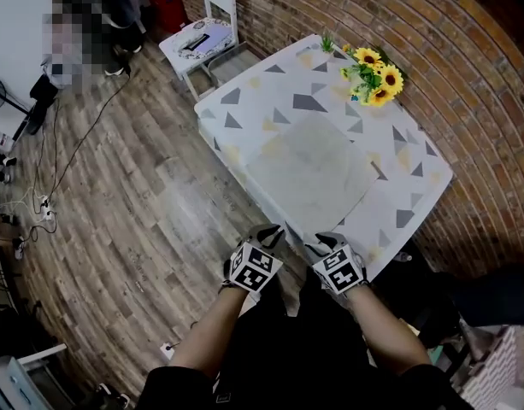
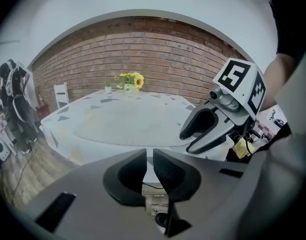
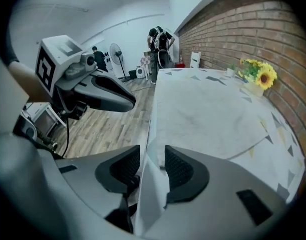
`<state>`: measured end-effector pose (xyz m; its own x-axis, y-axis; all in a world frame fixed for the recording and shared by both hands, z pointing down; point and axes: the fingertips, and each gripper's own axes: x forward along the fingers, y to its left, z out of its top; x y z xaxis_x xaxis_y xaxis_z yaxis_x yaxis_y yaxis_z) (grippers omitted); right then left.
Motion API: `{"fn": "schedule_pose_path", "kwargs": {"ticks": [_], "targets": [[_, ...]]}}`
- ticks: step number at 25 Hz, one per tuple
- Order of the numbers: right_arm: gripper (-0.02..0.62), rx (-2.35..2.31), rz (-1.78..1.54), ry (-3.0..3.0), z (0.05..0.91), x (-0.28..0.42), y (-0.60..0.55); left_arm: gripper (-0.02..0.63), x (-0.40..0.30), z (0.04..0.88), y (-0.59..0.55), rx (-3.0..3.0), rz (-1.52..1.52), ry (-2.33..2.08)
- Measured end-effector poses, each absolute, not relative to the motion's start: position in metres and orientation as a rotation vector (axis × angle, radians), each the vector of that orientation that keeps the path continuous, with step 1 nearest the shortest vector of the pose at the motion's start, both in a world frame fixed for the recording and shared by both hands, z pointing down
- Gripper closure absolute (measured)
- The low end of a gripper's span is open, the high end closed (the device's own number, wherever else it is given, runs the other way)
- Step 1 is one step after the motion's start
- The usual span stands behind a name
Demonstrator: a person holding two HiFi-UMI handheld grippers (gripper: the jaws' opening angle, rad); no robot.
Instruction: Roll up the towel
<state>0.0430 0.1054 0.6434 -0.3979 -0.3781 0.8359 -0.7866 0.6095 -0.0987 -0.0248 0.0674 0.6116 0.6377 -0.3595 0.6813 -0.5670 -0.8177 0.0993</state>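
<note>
A pale grey towel lies flat and spread out on the table, which has a triangle-patterned cloth. It also shows in the left gripper view as the towel and in the right gripper view as the towel. Both grippers hover at the table's near edge. My left gripper is shut with nothing between its pads, just off the edge. My right gripper stands open, with a pale cloth edge at the table's rim running between its jaws. I cannot tell whether that edge is towel or tablecloth.
A bunch of sunflowers stands at the table's far side against the brick wall. A white chair sits beyond the far left corner. Cables trail over the wooden floor at left, where a person stands.
</note>
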Motion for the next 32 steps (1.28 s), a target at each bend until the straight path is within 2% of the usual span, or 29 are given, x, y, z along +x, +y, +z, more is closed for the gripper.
{"fn": "schedule_pose_path", "kwargs": {"ticks": [7, 14, 16, 19, 22, 32], "targets": [[0.417, 0.865, 0.437, -1.900, 0.646, 0.050, 0.112, 0.574, -0.032, 0.611, 0.075, 2.604, 0.953, -0.680], [0.497, 0.839, 0.465, -1.904, 0.651, 0.056, 0.113, 0.565, -0.016, 0.608, 0.074, 2.642, 0.973, -0.623], [0.531, 0.837, 0.453, -1.920, 0.650, 0.054, 0.112, 0.534, -0.010, 0.608, 0.074, 2.661, 0.996, -0.597], [0.549, 0.828, 0.457, -1.950, 0.644, 0.054, 0.111, 0.499, -0.001, 0.610, 0.077, 2.691, 1.056, -0.541], [0.549, 0.797, 0.456, -1.977, 0.636, 0.055, 0.108, 0.476, 0.009, 0.613, 0.077, 2.728, 1.125, -0.489], [0.551, 0.660, 0.409, -2.062, 0.601, 0.048, 0.088, 0.474, 0.045, 0.621, 0.078, 2.864, 1.270, -0.243]]}}
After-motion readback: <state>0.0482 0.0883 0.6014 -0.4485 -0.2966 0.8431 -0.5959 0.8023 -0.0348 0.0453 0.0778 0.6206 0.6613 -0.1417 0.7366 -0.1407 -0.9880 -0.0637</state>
